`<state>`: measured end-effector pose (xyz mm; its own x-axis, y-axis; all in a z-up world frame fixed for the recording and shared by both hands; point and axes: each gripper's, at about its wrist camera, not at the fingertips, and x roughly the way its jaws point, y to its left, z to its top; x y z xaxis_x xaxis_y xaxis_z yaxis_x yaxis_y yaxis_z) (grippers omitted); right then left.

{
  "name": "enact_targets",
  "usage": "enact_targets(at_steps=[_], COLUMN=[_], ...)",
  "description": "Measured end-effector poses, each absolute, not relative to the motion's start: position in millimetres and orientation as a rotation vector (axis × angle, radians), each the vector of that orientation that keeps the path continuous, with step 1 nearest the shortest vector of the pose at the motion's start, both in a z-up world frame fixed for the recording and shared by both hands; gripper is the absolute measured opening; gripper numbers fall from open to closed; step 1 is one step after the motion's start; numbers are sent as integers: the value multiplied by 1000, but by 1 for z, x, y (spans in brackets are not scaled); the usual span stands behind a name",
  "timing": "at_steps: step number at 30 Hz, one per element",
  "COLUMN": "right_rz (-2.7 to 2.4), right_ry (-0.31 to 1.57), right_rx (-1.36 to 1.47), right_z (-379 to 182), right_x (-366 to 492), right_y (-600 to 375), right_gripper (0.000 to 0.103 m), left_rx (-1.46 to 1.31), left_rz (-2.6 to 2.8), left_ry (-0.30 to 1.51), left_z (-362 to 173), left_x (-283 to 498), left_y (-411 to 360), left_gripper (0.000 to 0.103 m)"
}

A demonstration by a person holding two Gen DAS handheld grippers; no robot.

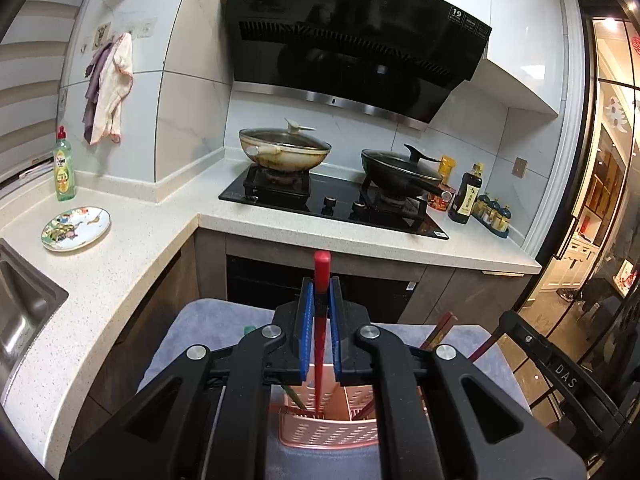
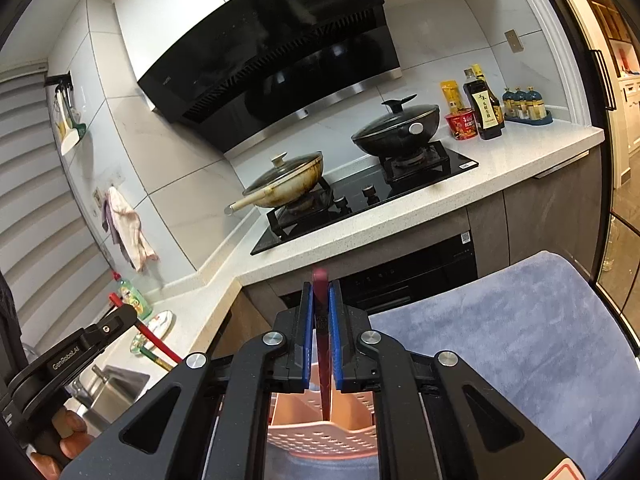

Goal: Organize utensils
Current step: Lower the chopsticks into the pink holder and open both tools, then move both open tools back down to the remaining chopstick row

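My left gripper (image 1: 320, 292) is shut on a red chopstick (image 1: 321, 280) that stands upright, its lower end inside the pink perforated utensil holder (image 1: 328, 432). My right gripper (image 2: 320, 296) is shut on a dark red chopstick (image 2: 321, 292), its lower end in the same pink holder (image 2: 320, 440). Other chopsticks lean in the holder at the right (image 1: 440, 330). The left gripper with its red chopstick (image 2: 152, 336) shows at the left of the right wrist view.
The holder stands on a blue-grey towel (image 2: 500, 340). Behind lie a speckled counter (image 1: 132, 248), a stove (image 1: 332, 204) with two lidded pans, sauce bottles (image 1: 466, 196), a patterned plate (image 1: 76, 227), a green soap bottle (image 1: 64, 168) and a steel sink (image 1: 24, 304).
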<state>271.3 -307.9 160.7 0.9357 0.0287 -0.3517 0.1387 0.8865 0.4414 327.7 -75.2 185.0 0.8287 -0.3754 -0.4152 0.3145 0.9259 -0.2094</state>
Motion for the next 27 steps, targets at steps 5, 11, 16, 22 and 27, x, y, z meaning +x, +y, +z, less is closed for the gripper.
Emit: enact_targets(at_steps=[5, 11, 16, 22, 27], right_rz=[-58, -41, -11, 30, 51], right_ry=[347, 328, 334, 377, 423], right_rx=[455, 439, 433, 378, 312], right_z=[170, 180, 179, 161, 139], right_x=[259, 228, 202, 167, 131], right_y=[-306, -303, -295, -275, -253], right_gripper=[16, 20, 20, 25, 32], left_rx=[-154, -145, -109, -90, -71], left_rz=[-346, -353, -354, -361, -347], left_ry=[468, 482, 501, 543, 566], left_z=[184, 185, 180, 164, 146], left_x=[319, 300, 278, 244, 215], left_y=[-69, -62, -59, -50, -41], left_gripper=[33, 38, 40, 45, 52])
